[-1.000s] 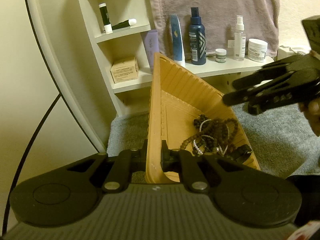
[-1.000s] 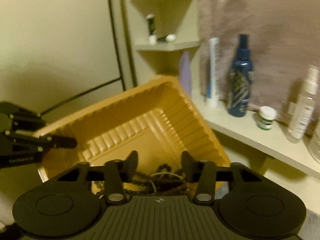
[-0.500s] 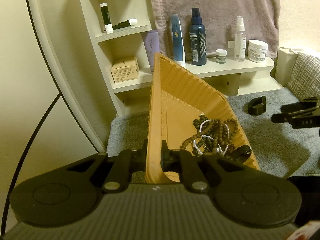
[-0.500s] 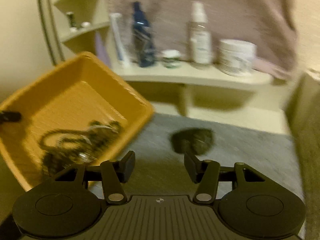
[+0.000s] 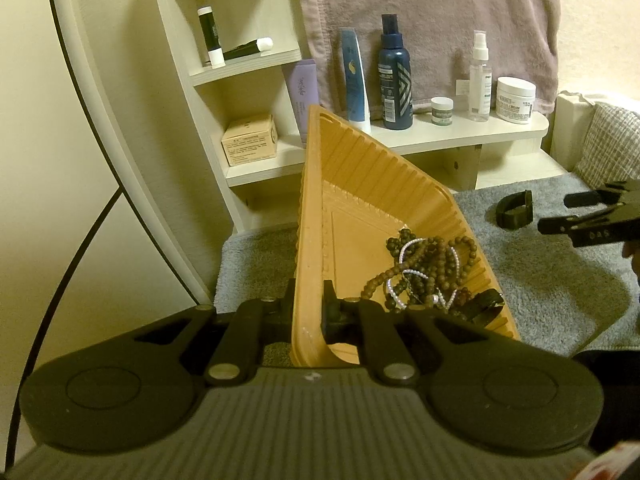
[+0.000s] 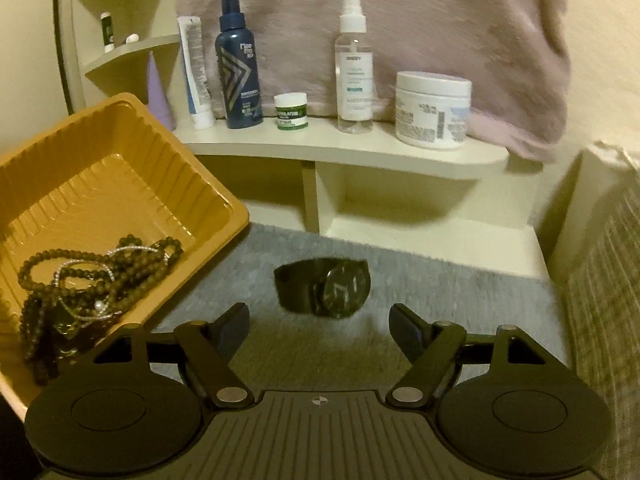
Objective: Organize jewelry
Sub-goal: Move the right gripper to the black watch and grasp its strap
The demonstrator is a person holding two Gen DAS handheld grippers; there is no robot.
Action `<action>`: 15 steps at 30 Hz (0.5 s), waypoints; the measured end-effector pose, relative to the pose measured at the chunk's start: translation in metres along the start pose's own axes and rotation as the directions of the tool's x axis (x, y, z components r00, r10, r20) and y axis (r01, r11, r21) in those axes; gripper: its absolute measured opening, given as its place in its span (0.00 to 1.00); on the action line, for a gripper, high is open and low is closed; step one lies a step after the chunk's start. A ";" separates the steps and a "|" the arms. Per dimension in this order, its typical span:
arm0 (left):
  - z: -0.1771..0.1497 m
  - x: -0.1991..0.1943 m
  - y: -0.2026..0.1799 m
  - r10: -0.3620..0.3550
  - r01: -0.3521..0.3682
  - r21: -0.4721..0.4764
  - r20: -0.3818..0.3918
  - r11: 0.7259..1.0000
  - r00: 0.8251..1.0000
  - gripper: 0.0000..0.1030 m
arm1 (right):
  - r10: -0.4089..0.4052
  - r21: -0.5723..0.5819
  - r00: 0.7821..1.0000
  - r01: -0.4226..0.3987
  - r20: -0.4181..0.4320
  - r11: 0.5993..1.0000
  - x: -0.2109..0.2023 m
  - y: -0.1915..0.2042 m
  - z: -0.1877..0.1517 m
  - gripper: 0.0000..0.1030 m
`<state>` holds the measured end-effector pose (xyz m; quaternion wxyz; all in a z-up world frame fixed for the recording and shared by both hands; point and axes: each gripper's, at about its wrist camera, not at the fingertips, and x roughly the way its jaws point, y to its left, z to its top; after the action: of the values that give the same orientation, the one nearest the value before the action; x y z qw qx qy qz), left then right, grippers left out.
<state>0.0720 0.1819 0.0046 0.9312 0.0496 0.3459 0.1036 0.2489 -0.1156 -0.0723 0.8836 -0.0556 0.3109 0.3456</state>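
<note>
Since a second ago the right gripper (image 6: 319,322) swung away from the ribbed orange plastic tray (image 5: 352,184) and now points at the black wristwatch (image 6: 325,291) lying on the grey carpet (image 6: 440,292), fingers spread wide, nothing between them. Left gripper (image 5: 308,308) is still pinched on the tray's rim, holding it tilted, with a tangle of brown bead and white pearl bracelets (image 5: 420,272) piled in its low corner. On the cream shelf (image 6: 360,148) behind: a dark blue spray bottle (image 6: 238,68), a clear spray bottle (image 6: 355,68), a white jar (image 5: 515,100) reading "FACIAL CREAM", and a small green-labelled pot (image 6: 291,111). A mauve towel (image 6: 400,20) hangs behind.
</note>
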 end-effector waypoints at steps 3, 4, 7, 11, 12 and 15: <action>0.001 0.000 -0.001 0.001 -0.001 0.002 -0.002 1.000 1.000 0.08 | 0.028 -0.029 1.000 -0.029 -0.011 0.999 0.012 -0.009 0.004 0.74; 0.001 0.001 -0.001 0.002 -0.002 0.003 -0.003 1.000 1.000 0.08 | 0.037 -0.043 0.999 -0.037 -0.012 0.998 0.016 -0.012 0.004 0.74; 0.001 0.001 0.000 0.001 -0.001 -0.003 -0.007 1.000 1.000 0.08 | 0.055 -0.083 0.998 -0.058 -0.033 0.995 0.026 -0.018 0.007 0.74; 0.001 0.002 0.001 0.003 -0.003 -0.008 -0.010 1.000 1.000 0.08 | 0.089 -0.104 0.995 -0.094 -0.054 0.990 0.035 -0.025 0.010 0.72; 0.001 0.002 0.001 0.003 -0.003 -0.007 -0.012 1.000 1.000 0.08 | 0.092 -0.115 0.994 -0.098 -0.058 0.988 0.038 -0.026 0.011 0.71; 0.002 0.003 0.002 0.004 -0.004 -0.006 -0.016 1.000 1.000 0.08 | 0.099 -0.130 0.992 -0.108 -0.076 0.986 0.045 -0.029 0.013 0.69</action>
<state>0.0754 0.1843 0.0040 0.9284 0.0467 0.3529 0.1068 0.3004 -0.1076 -0.0917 0.8474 -0.1104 0.3202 0.4089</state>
